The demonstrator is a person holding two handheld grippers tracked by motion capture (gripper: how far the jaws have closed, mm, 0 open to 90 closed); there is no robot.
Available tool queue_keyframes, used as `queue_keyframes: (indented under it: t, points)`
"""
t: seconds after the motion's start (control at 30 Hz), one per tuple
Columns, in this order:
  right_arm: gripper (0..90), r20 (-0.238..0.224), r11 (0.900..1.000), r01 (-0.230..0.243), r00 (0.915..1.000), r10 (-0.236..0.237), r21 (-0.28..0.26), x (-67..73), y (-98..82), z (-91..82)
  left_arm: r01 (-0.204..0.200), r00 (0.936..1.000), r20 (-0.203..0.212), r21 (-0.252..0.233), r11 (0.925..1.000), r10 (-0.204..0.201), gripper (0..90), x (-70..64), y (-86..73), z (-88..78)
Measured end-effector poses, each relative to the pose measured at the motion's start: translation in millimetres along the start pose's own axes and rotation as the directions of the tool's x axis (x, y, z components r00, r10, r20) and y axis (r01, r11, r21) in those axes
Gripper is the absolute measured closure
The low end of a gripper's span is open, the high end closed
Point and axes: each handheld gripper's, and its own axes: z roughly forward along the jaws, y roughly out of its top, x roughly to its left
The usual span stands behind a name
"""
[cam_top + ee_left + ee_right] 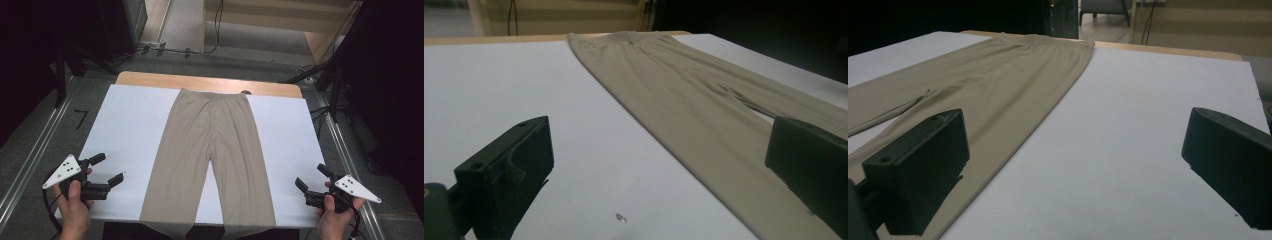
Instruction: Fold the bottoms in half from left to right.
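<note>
Beige leggings point(210, 145) lie flat on the white table cover point(130, 125), waistband at the far edge, both legs running to the near edge and hanging over it. My left gripper point(106, 169) hovers over the cover at the near left, open and empty, a little left of the left leg point(704, 115). At the near right corner my right gripper point(312, 177) is also open with nothing between its fingers, to the right of the right leg point(998, 95).
A wooden table edge point(150, 79) shows beyond the white cover. Metal floor rails point(30, 155) run along both sides, with stands and cables point(320, 75) at the back right. A tiny speck point(621, 217) lies on the cover near my left gripper.
</note>
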Motion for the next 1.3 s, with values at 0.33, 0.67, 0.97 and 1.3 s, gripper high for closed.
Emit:
queue_keyframes:
  t: [0.33,0.67,0.97,1.3]
  points:
    - [0.0,0.02,1.0,-0.009,0.9998,0.009,-0.018,10.0,15.6,-4.6,-0.065,0.9973,0.035,0.004,0.9979,0.065,0.0,-22.7,49.3,21.4]
    - [0.0,-0.015,0.999,0.038,0.9991,-0.038,-0.019,32.0,26.8,1.6,-0.072,0.9942,0.081,0.02,0.9972,0.07,0.0,-8.9,87.6,74.3]
    - [0.0,-0.059,0.996,0.087,0.9944,-0.088,-0.016,48.5,29.6,5.9,-0.05,0.9935,0.104,0.033,0.9982,0.046,0.0,12.6,106.4,133.9]
    - [0.0,-0.088,0.995,0.104,0.9908,-0.103,0.01,53.8,22.6,10.1,-0.021,0.9959,0.09,0.117,0.993,0.011,0.0,34.5,120.2,202.1]
